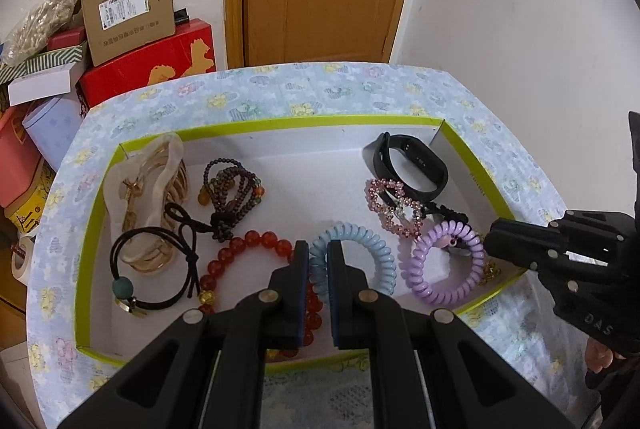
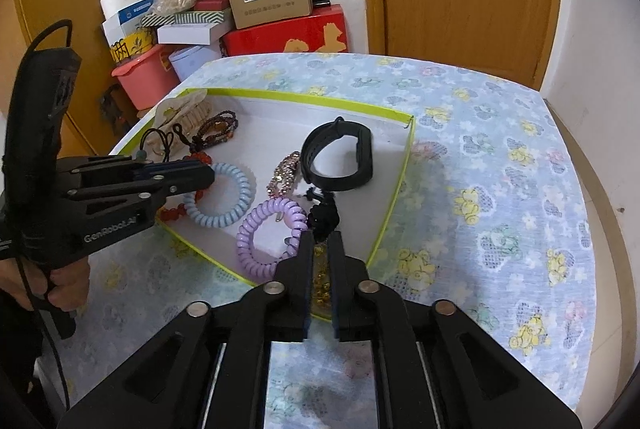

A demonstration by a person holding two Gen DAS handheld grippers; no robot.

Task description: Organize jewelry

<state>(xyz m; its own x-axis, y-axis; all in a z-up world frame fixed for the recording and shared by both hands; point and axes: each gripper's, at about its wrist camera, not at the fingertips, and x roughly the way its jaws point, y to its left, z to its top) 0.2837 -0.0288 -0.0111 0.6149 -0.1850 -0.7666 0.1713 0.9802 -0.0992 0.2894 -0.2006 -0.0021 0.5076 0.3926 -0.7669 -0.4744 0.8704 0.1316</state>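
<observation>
1. Your left gripper [image 1: 318, 249] had its fingers nearly closed on the blue spiral hair tie's [image 1: 372, 253] coil, inside the green-edged tray [image 1: 280, 120] on the desk [image 2: 500, 157].
2. Your right gripper [image 2: 322, 241] was barely parted over a gold-beaded piece [image 2: 322, 285]; can't tell if it gripped.
3. Farther back sat the purple spiral tie [image 1: 444, 269], then the black band [image 1: 412, 165].

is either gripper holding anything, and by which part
Cannot tell. Seen between the jaws: left gripper, rim of the blue coil tie; right gripper, a gold bead strand.
</observation>
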